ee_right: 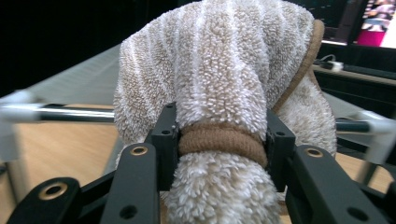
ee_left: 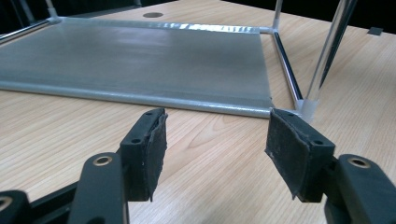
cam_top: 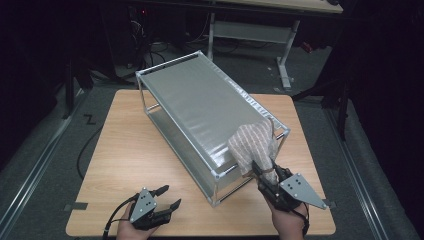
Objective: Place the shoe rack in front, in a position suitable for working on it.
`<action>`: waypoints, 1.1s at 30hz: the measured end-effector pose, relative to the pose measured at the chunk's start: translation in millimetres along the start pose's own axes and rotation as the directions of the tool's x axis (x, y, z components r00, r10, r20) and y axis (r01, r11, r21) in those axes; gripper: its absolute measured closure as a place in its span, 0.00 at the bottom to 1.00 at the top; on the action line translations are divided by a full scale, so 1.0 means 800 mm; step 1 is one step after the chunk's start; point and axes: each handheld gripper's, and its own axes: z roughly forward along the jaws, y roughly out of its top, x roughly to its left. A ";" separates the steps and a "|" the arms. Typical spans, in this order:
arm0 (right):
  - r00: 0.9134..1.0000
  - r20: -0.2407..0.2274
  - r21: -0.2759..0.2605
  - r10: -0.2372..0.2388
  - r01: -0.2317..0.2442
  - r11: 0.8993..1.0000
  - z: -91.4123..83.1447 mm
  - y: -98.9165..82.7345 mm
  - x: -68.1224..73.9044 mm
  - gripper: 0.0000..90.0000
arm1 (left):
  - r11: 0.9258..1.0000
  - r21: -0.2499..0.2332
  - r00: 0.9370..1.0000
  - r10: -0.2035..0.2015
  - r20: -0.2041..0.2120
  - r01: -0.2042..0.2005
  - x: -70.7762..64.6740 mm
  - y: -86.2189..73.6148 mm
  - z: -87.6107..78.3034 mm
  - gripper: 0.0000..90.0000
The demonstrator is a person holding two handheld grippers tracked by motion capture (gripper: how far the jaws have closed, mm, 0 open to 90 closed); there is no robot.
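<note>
No legible writing; right gripper (cam_top: 259, 172) clamps striped towel (cam_top: 254, 144), hiding rack (cam_top: 200, 100) corner; left gripper (cam_top: 167, 197) wide, empty, near tabletop (cam_top: 125, 145) front edge

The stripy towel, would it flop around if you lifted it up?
Probably yes. The towel droops over the right tongs that squeeze it, so it looks soft and floppy. Its fluffy loops likely stop it slipping, and it seems light.

towel (ee_right: 219, 60): beige-white stripes, tan trim | rack (cam_top: 200, 100): silver-grey | table (cam_top: 125, 150): light wood
</note>
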 end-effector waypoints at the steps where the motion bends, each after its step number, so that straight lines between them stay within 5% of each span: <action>1: 1.000 0.007 -0.002 0.001 -0.001 1.000 0.001 0.000 -0.003 0.65 | 1.000 -0.003 1.000 -0.005 -0.009 0.005 0.001 -0.001 -0.003 0.43; 11: 0.992 0.118 0.012 0.035 -0.037 0.999 0.009 -0.007 -0.049 0.65 | 1.000 -0.005 0.999 -0.016 -0.036 0.016 0.005 -0.006 -0.015 0.43; 22: 0.967 0.232 0.031 0.102 -0.112 0.993 0.005 -0.025 -0.096 0.66 | 1.000 -0.005 0.999 -0.012 -0.035 0.011 0.005 -0.005 -0.014 0.43; 33: 0.977 0.198 0.033 0.076 -0.084 0.996 0.005 -0.024 -0.078 0.66 | 1.000 -0.011 1.000 -0.006 -0.025 0.006 0.005 -0.002 -0.011 0.43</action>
